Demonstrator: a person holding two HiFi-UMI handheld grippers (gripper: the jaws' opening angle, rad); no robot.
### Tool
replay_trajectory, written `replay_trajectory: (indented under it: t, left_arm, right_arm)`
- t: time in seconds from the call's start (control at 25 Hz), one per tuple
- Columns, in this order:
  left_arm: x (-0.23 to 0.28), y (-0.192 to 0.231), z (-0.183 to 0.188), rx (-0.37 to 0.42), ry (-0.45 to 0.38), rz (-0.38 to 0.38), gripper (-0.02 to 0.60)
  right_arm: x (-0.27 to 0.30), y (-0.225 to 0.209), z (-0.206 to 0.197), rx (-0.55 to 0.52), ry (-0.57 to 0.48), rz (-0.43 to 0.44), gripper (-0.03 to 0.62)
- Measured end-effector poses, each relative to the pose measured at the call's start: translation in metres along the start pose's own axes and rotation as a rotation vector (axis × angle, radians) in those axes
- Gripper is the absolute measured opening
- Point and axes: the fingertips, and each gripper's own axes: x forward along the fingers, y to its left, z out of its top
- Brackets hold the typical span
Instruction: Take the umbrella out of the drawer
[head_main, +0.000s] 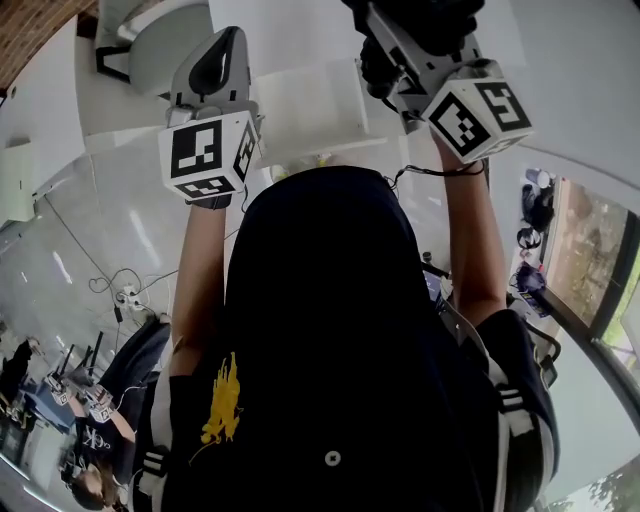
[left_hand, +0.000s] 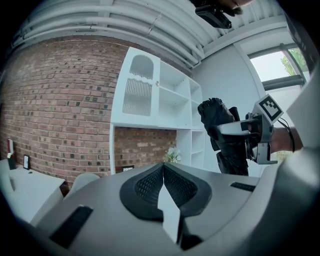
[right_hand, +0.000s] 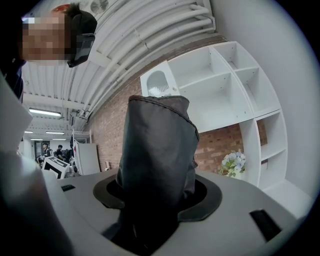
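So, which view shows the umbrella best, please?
Right gripper view: the umbrella fills the centre, clamped between the jaws. The left gripper view shows it small, at right; the head view partly, at the top edge.

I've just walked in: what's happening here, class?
A person holds a claw in each hand, both held up, facing a white shelf unit on a brick wall. The right claw is clamped on a folded dark umbrella, which stands up between its jaws. The left claw is shut and empty.
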Motion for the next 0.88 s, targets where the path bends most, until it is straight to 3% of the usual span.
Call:
replay_trajectory:
  t: [0.88]
  left_arm:
    - [-0.01, -0.024, 0.004, 0.007, -0.004, -0.01, 0.018]
  right_arm:
    - [-0.024, 0.002, 0.002, 0.001, -0.002, -0.003, 0.273]
